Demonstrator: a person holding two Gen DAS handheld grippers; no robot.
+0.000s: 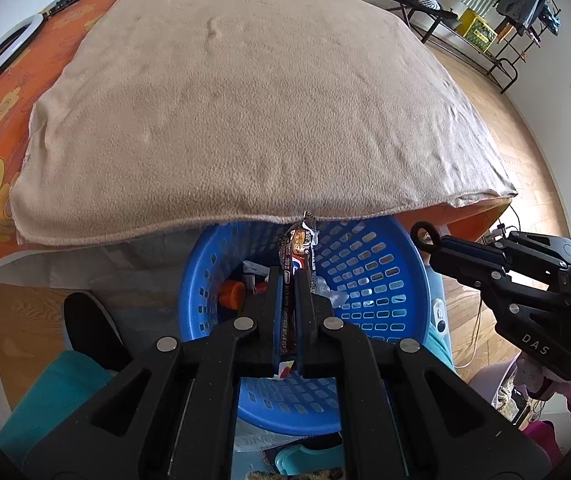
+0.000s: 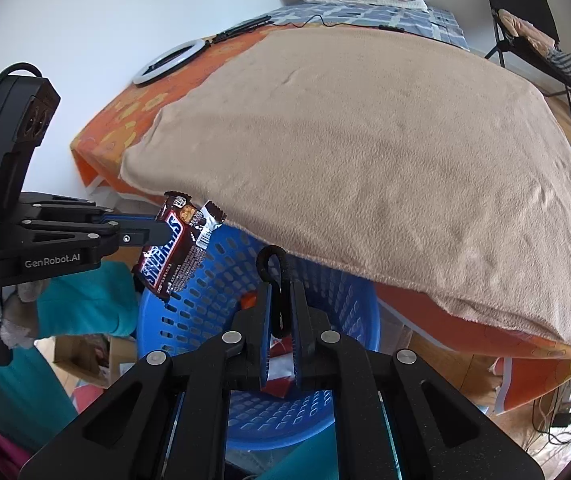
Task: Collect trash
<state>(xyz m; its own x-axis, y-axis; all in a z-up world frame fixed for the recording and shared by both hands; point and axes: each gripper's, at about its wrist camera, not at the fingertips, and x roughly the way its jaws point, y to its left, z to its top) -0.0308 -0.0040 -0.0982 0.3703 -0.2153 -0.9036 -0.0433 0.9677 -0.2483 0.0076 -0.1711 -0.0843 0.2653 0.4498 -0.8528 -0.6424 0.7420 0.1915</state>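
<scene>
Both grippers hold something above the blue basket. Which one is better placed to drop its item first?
Probably the left gripper: its candy wrapper hangs over the blue basket's opening. The right gripper, shut on a black hair tie, sits nearer the rim.

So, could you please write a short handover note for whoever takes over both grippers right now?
Left gripper: jaws shut on a brown Snickers candy wrapper, held above the blue perforated plastic basket.
Right gripper: jaws shut on a small black looped cord, also over the basket.
Done: some trash, including an orange piece and crumpled white scraps, already lies in the basket.
Left: release both items into the basket. The beige fleece blanket on the bed shows no more litter.
</scene>
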